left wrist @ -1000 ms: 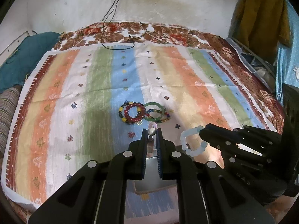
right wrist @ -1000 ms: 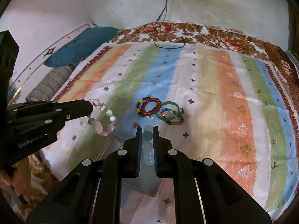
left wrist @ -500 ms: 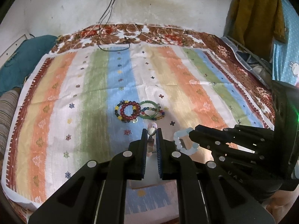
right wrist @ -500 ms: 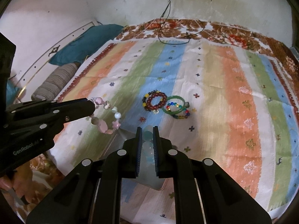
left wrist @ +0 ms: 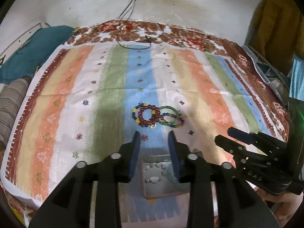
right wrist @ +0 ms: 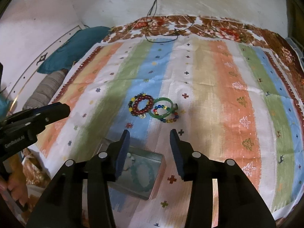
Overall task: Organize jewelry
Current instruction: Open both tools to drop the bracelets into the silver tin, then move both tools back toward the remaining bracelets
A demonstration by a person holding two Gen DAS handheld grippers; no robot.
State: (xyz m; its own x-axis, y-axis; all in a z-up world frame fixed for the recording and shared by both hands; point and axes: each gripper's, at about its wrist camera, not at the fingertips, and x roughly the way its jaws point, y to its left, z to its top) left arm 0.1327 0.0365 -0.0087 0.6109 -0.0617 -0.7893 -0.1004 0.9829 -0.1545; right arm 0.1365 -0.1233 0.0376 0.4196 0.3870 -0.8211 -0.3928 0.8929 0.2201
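Note:
A small metal box (left wrist: 161,189) sits on the striped cloth just under both grippers. Inside it lie a pink-and-white bead bracelet (left wrist: 153,179) and a pale blue-green bead bracelet (right wrist: 141,185). My left gripper (left wrist: 154,138) hangs above the box; its jaws are opening and nothing is between them. My right gripper (right wrist: 149,133) is likewise over the box (right wrist: 158,172), its jaws opening and empty. Farther out on the cloth is a small pile: a dark red bead bracelet (left wrist: 147,114), a green bangle (left wrist: 169,116) and a multicoloured bead bracelet (right wrist: 170,120).
The striped cloth (left wrist: 199,95) covers a bed with a floral blanket (left wrist: 133,30) at the far edge. Black cables (left wrist: 133,43) lie there. A teal pillow (left wrist: 34,53) and a striped bolster (left wrist: 11,98) are at the left. Clothes hang at the right.
Both grippers were shut, each on a bead bracelet held above the box. Now both stand apart and the two bracelets lie in the box.

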